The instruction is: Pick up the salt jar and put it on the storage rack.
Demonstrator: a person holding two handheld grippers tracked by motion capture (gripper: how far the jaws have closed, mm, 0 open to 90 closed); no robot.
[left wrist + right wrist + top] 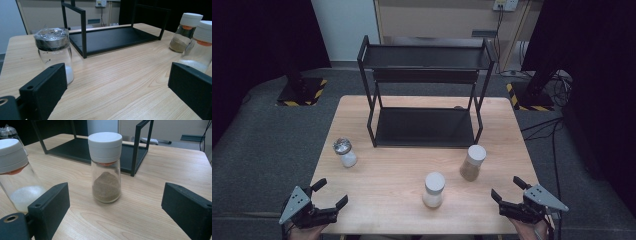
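Three jars on the wooden table (392,185), one black two-tier rack (424,90), two hand-held grippers.

Jars, counted: one with a shiny metal cap (344,152) and a little white powder at its bottom; one white-capped jar of white powder (433,189); one white-capped jar of brown powder (472,162). All upright, none touching another.

Left gripper (331,194): held at the near left corner of the table, jaws spread wide, nothing between them. From the left gripper view, metal-capped jar (55,51) just beyond the left jaw, partly hidden behind it, not touched. Rack's lower shelf (112,37) straight ahead, farther off. Both white-capped jars far to the right, the white-powder one (198,46) nearer and just past the right jaw, the brown-powder one (186,31) behind it.

Right gripper (507,191): held at the near right corner, jaws likewise wide apart, empty. From the right gripper view, brown-powder jar (106,167) ahead and standing in line with the gap between the jaws, slightly left of centre, clear of both. White-powder jar (16,173) off to the left, beyond the left jaw. Metal-capped jar (8,131) far back at the left edge. Rack (100,147) behind the brown-powder jar.

Rack shelves both bare.
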